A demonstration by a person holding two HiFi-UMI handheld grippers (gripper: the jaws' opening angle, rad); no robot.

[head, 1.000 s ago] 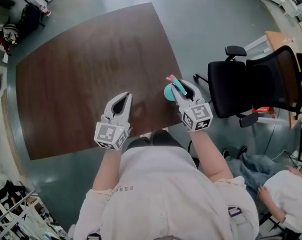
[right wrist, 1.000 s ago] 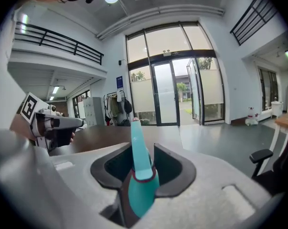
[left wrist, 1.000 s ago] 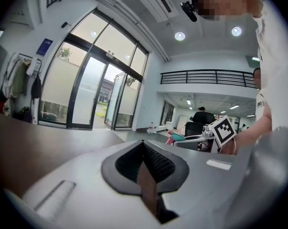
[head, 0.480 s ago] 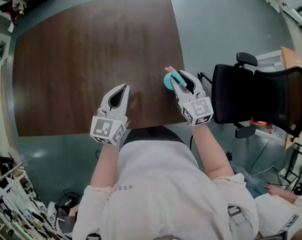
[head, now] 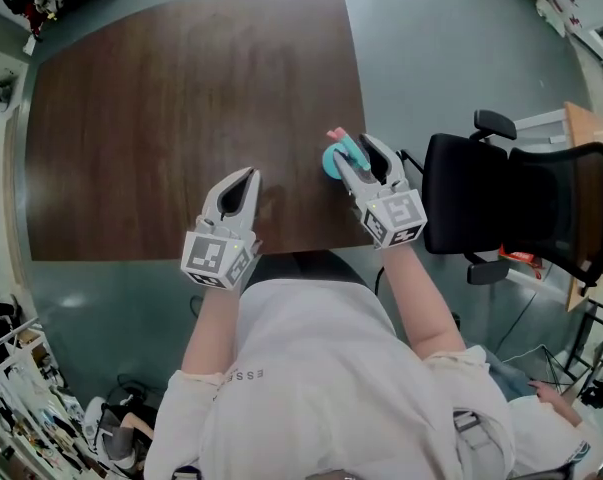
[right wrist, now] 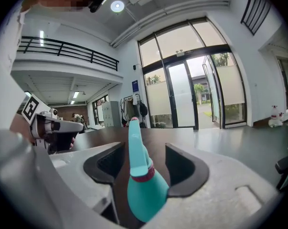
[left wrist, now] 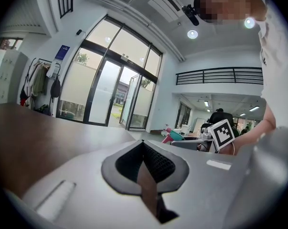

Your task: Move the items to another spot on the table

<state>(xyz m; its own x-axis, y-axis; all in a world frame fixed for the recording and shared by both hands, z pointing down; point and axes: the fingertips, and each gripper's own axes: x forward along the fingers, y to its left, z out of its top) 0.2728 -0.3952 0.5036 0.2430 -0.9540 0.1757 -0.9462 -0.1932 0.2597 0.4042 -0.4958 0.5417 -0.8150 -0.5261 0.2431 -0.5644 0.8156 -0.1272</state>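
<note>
A teal bulb-shaped item (head: 333, 160) with a long teal neck and a pink tip rests on the dark wooden table (head: 181, 98), close to its right edge. My right gripper (head: 356, 151) stands around it. Its jaws are opening, and in the right gripper view the teal item (right wrist: 144, 187) sits between the black pads (right wrist: 184, 168) with a gap on each side. My left gripper (head: 243, 178) hovers over the table's near edge, shut and empty. In the left gripper view its pads (left wrist: 155, 163) meet in a closed point.
A black office chair (head: 521, 208) stands just right of the table, near my right arm. The table's right edge (head: 364, 118) runs close beside the teal item. Wide bare tabletop stretches ahead and to the left. Cluttered shelving (head: 21, 408) lies at the lower left.
The right jaws have spread apart from the teal item, which now sits loose between them. The left gripper has kept its place at the near edge.
</note>
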